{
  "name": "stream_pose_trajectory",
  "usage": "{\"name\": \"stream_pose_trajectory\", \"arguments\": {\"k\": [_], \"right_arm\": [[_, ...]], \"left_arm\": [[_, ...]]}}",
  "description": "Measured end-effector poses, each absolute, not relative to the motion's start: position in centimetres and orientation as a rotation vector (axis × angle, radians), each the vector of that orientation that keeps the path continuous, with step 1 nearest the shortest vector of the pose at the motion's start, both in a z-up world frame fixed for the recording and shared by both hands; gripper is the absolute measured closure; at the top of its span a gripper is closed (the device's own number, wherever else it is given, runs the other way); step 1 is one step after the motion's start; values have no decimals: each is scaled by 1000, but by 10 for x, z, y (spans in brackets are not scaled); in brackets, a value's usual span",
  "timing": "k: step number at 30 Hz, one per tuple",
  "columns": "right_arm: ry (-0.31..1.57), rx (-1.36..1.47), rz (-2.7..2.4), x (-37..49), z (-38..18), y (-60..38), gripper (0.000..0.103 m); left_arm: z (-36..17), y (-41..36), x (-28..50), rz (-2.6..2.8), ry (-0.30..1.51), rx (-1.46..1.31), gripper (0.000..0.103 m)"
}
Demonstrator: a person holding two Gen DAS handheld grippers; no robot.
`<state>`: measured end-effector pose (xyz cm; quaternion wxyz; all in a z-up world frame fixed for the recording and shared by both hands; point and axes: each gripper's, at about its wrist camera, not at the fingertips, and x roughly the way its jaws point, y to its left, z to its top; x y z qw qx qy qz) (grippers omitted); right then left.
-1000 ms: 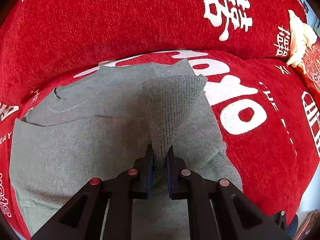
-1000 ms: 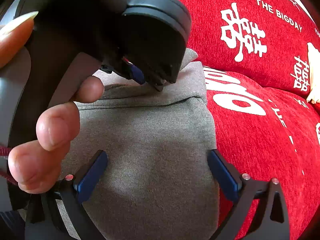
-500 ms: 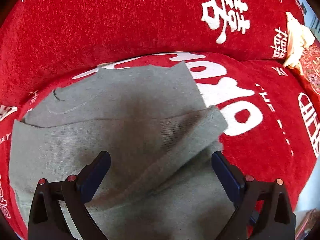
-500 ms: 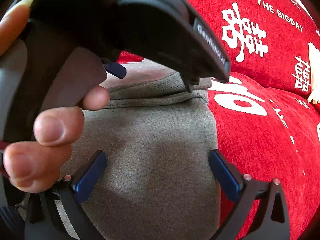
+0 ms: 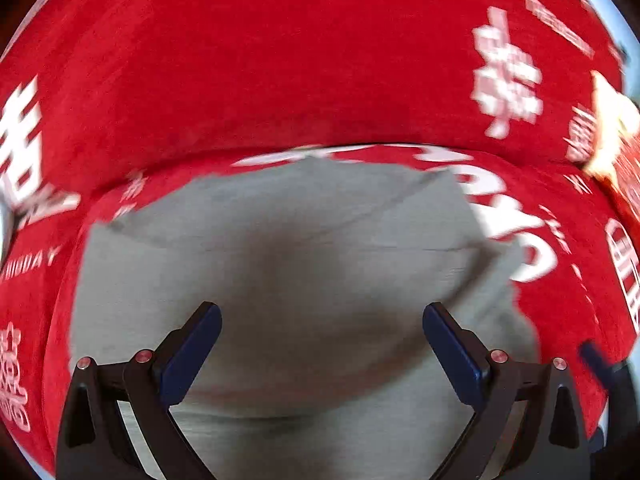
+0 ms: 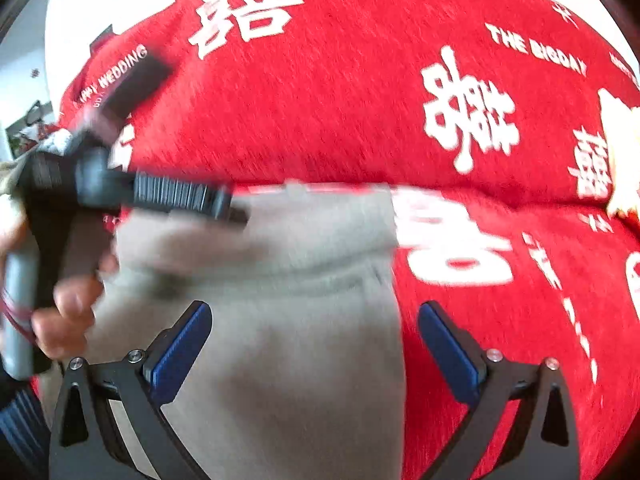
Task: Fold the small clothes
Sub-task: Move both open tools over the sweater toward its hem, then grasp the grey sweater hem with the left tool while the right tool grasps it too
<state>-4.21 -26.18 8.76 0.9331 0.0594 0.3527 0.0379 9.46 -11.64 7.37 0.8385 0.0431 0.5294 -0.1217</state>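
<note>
A grey knit sweater (image 5: 304, 264) lies flat on the red sofa seat, its sleeve folded across the body. My left gripper (image 5: 322, 344) hangs above its middle, open, with nothing between the blue pads. In the right wrist view the same grey sweater (image 6: 288, 340) fills the lower middle, its right edge running down the frame. My right gripper (image 6: 314, 344) is open above that edge and holds nothing. The left gripper (image 6: 168, 196) also shows there at the left, blurred, with a hand (image 6: 64, 312) on its handle.
The red sofa cover (image 5: 280, 60) with white characters and lettering rises as a backrest behind the sweater. A cream-and-red object (image 5: 612, 140) sits at the far right on the seat. Bare red seat (image 6: 520, 320) lies right of the sweater.
My left gripper opened and let go of the ribbed sleeve, which dropped onto the sweater body. It then drew back and to the left. My right gripper rose, still open.
</note>
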Motion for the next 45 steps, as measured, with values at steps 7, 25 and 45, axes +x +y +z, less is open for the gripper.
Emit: {"name": "stream_pose_trajectory", "arguments": {"k": [7,25,45], "right_arm": [[813,134,180,38,91,-238,0],[958,57,78,9,65,-204,1],[954,-74,92,-138,35,-170,1]], "left_arm": [[54,-45,102,-86,1145,23,2],[43,-18,43,-136,1097,75,2],[32,8,-120,-194,1037,139,1]]}}
